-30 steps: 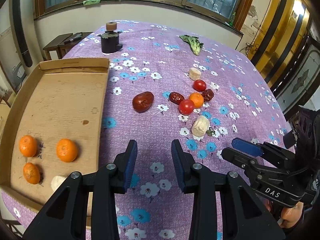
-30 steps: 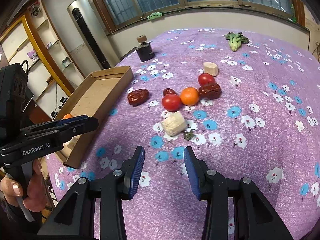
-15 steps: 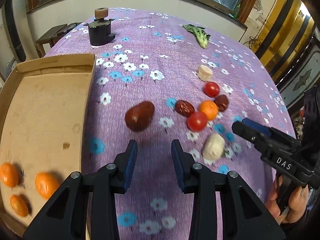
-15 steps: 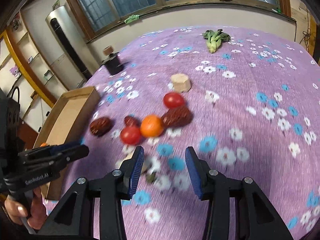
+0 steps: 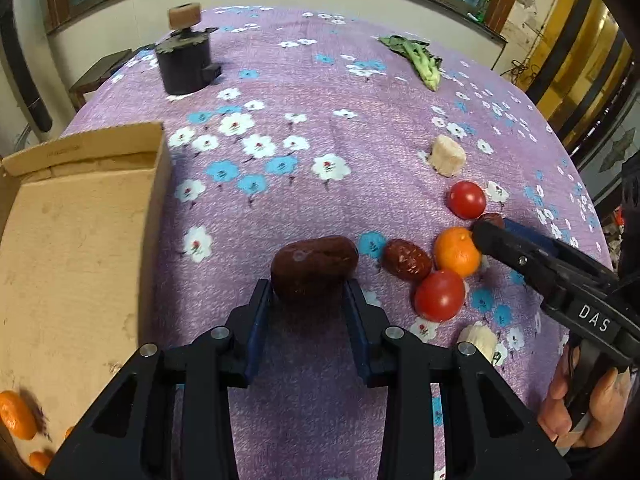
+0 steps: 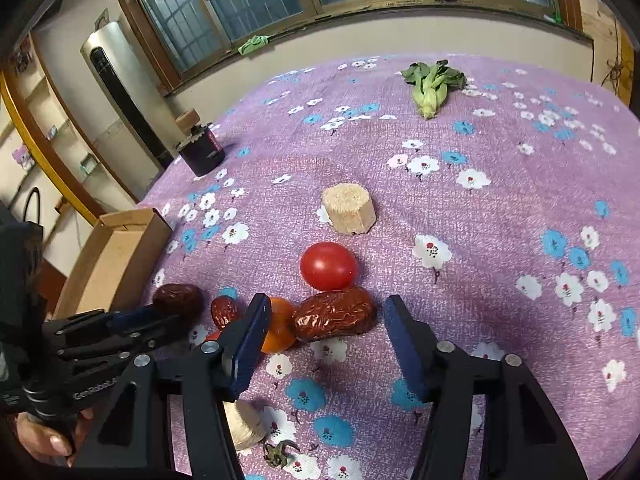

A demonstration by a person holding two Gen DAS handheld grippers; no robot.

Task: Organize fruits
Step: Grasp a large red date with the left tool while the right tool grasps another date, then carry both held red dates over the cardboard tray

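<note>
The left hand-held gripper (image 5: 306,300), printed "GenRobot.AI", stands narrowly open around a large dark-red oval date (image 5: 314,267) on the purple flowered desk (image 5: 320,120). The right hand-held gripper (image 6: 324,334), printed "DAS", has just been widening around a wrinkled brown-red date (image 6: 335,319) beside a small orange mandarin (image 6: 280,330), pads apart from it.

You have 3 wrinkled dark-red dates on the bench: 1 big one (image 5: 314,266), 1 small one (image 5: 407,260) and 1 long one (image 6: 335,314). You have 2 round red tomatoes, 1 far (image 5: 466,199) and 1 near (image 5: 439,295). You can count 1 orange mandarin (image 5: 457,257) among them, and at least 3 more orange mandarins (image 5: 16,420) at the edge of the 1 brown cardboard tray (image 5: 80,240). There are 2 pale beige cut chunks (image 5: 448,156) (image 5: 480,342), 1 green leafy vegetable (image 6: 432,84) and 1 black cylindrical device (image 5: 184,62) with a tan knob.
</note>
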